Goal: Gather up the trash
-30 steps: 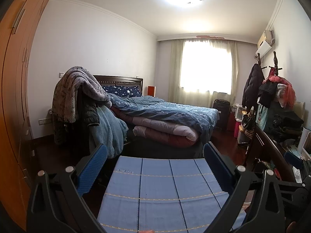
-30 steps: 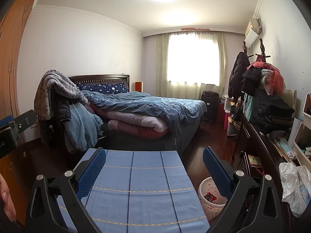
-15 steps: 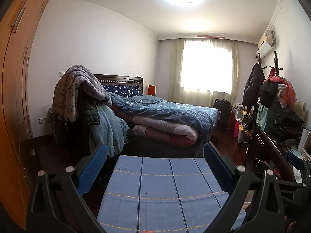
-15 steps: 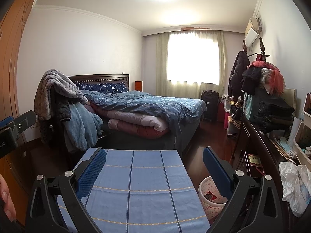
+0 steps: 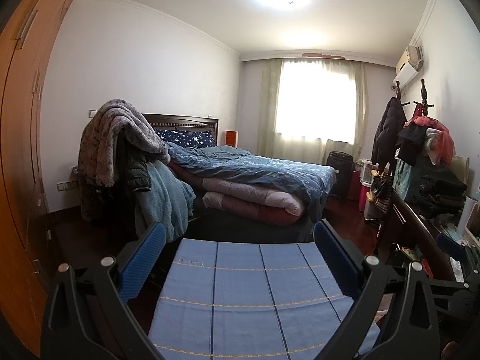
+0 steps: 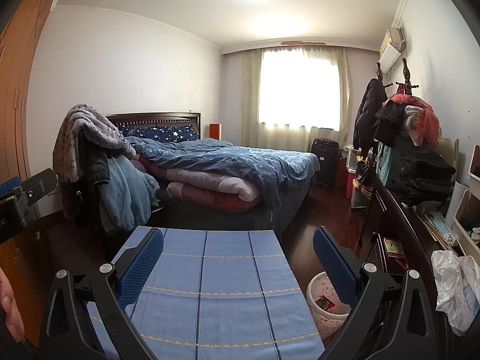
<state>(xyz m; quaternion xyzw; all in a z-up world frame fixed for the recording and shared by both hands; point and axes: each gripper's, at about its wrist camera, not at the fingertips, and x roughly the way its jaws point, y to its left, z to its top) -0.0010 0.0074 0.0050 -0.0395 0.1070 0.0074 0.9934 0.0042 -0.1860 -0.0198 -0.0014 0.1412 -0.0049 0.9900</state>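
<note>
Grippers both hang spread and empty above the table (image 6: 210, 285) with blue checked cloth: left gripper (image 5: 240, 258), right gripper (image 6: 238, 258). Trash bin (image 6: 325, 303) stands on the floor right of the table; a crumpled plastic bag (image 6: 453, 285) lies at far right.

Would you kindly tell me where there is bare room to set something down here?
The blue checked cloth is bare from edge to edge. Free floor lies between the bed and the dark dresser. The dresser top is crowded with a plastic bag and folded clothes.
</note>
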